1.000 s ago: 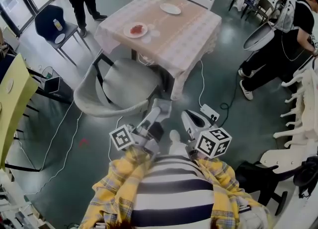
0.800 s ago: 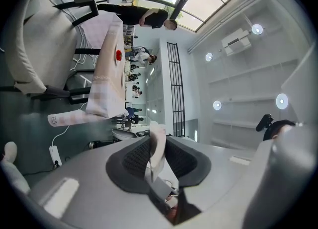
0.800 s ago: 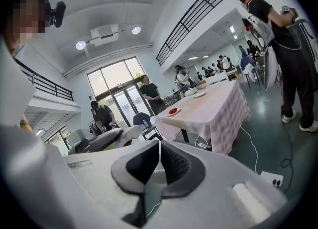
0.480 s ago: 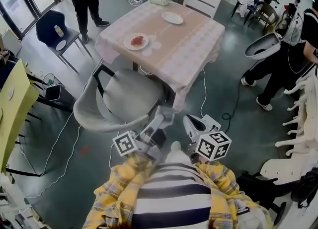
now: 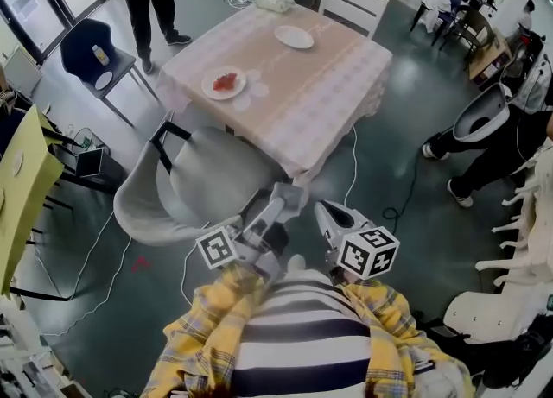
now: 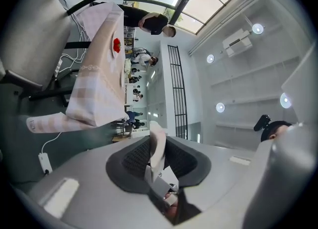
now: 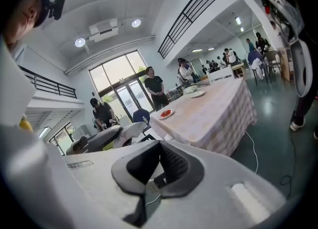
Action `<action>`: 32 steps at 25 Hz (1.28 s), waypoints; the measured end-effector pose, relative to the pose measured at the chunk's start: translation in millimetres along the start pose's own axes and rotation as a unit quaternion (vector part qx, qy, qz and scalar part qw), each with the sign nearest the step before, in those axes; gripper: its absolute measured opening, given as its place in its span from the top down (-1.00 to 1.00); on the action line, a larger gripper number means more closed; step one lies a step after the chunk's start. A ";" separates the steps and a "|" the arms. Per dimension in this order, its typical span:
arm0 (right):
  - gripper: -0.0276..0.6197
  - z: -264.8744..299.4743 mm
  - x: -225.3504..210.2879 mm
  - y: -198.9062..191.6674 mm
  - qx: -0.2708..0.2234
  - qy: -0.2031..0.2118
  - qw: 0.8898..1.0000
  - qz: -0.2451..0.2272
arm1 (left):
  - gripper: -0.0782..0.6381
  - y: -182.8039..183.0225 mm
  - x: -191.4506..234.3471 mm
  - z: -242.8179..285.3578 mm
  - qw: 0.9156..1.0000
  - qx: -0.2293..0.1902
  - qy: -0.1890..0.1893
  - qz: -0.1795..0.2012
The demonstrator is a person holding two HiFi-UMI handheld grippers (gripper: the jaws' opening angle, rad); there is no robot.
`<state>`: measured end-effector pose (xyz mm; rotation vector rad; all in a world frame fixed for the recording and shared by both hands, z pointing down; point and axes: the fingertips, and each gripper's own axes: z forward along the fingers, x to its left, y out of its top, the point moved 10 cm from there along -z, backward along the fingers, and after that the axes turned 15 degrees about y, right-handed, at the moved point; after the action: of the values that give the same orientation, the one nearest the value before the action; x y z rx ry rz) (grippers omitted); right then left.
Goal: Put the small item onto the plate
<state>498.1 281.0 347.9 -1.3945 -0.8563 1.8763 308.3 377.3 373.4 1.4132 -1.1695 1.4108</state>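
Quick status from my end: the left claw is clenched on the small item, a thin pale strip poking up between the dark pads. I can't tell what it actually is. The right claw is closed tip to tip with nothing in it. Both claws are tucked in close to the chest, side by side, over the dark floor and well short of the surface.

The surface has a pinkish checked cloth hanging over its edges. There are two plates on it. The plate with red food is near the left edge, and the empty plate is further back, well apart from the first. A big grey round chair is pushed up against the near left corner, between me and the plate with red food. So the small item is in the left claw, nowhere near either plate.
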 end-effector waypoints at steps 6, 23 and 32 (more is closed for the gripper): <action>0.93 -2.0 -25.3 12.8 0.007 0.009 1.000 -0.008 | 0.55 -2.8 2.2 29.5 1.000 -0.005 -0.002 0.009; 0.92 59.4 -85.2 76.8 0.004 -0.010 1.000 -0.015 | 0.55 78.7 12.0 115.9 1.000 0.009 0.019 0.004; 0.92 113.2 -118.5 123.5 0.011 -0.028 0.999 -0.031 | 0.55 144.2 17.0 169.0 0.999 0.023 0.025 0.030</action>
<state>402.4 99.7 338.9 -1.2929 -0.8941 1.8807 210.7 176.9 371.6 1.3760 -1.1635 1.5150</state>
